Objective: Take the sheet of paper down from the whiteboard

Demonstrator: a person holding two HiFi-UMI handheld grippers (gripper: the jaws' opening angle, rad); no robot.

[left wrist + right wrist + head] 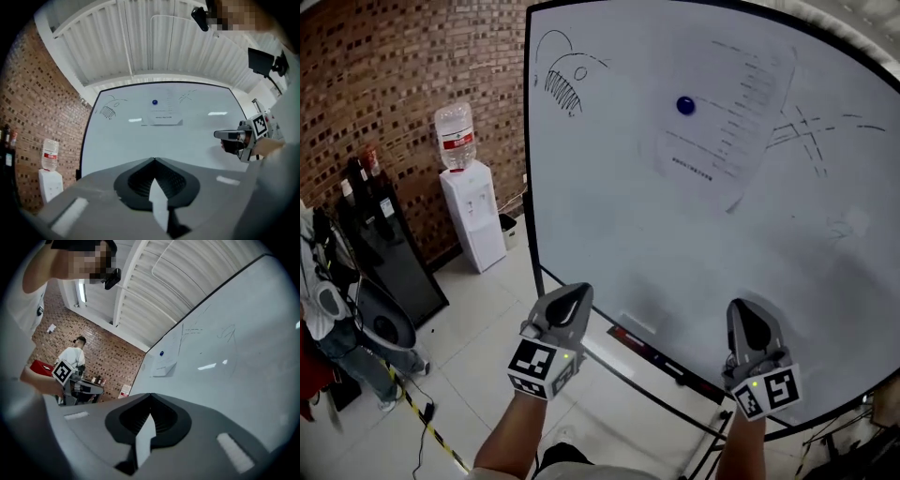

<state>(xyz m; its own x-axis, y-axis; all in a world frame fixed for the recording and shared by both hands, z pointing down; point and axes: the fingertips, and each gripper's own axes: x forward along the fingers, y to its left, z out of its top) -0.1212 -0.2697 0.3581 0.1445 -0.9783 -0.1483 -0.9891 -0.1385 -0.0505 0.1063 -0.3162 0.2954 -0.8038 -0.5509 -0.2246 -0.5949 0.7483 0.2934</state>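
A sheet of paper (731, 117) with faint print hangs tilted on the whiteboard (619, 225), pinned near its top left by a round blue magnet (685, 105). The paper (163, 115) and magnet (154, 101) show small and high in the left gripper view, and likewise the paper (165, 365) and magnet (161, 353) in the right gripper view. My left gripper (579, 294) is shut and empty, well below the paper at the board's lower left. My right gripper (743, 309) is also shut and empty, low in front of the board's lower right.
A water dispenser (469, 202) with a bottle stands against the brick wall (384, 84) left of the board. A black stand (389, 253) and a person (328, 328) are at far left. Marker drawings (562, 80) sit on the board. The board's tray (647, 352) runs below it.
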